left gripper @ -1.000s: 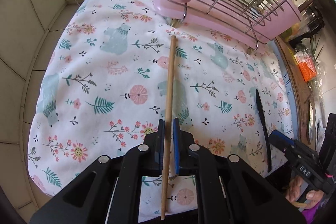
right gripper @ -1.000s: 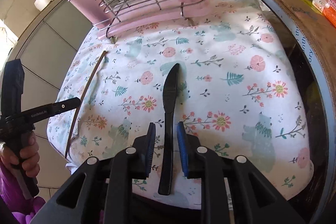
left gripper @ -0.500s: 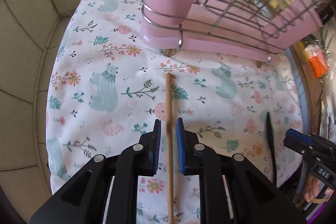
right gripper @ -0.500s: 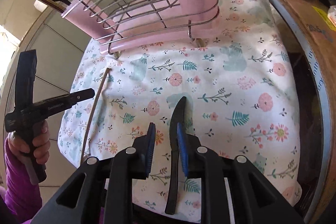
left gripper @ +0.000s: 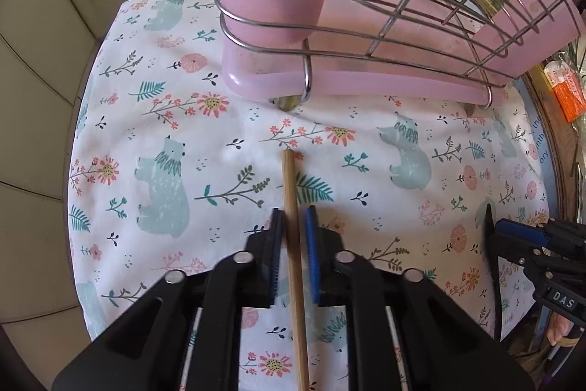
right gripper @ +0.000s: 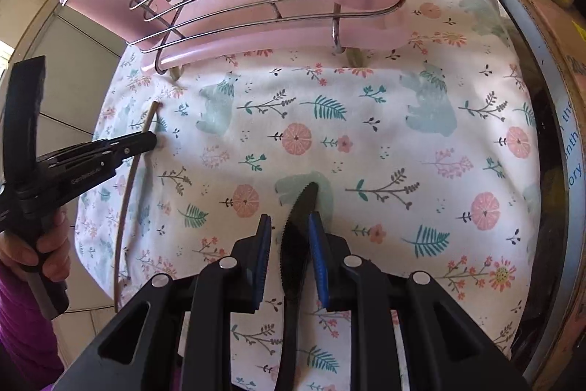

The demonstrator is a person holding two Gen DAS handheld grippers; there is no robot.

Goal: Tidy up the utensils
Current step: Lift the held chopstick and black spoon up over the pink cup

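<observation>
left gripper (left gripper: 293, 226) straddles a wooden chopstick (left gripper: 293, 244), jaws parted; right gripper (right gripper: 289, 237), marked "das", likewise around black knife (right gripper: 296, 244).

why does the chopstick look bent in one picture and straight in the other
Fisheye distortion: in the right wrist view the chopstick sits near the left edge, so it bows; in the left wrist view it runs through the centre between the left gripper fingers, so it reads straight.
</observation>
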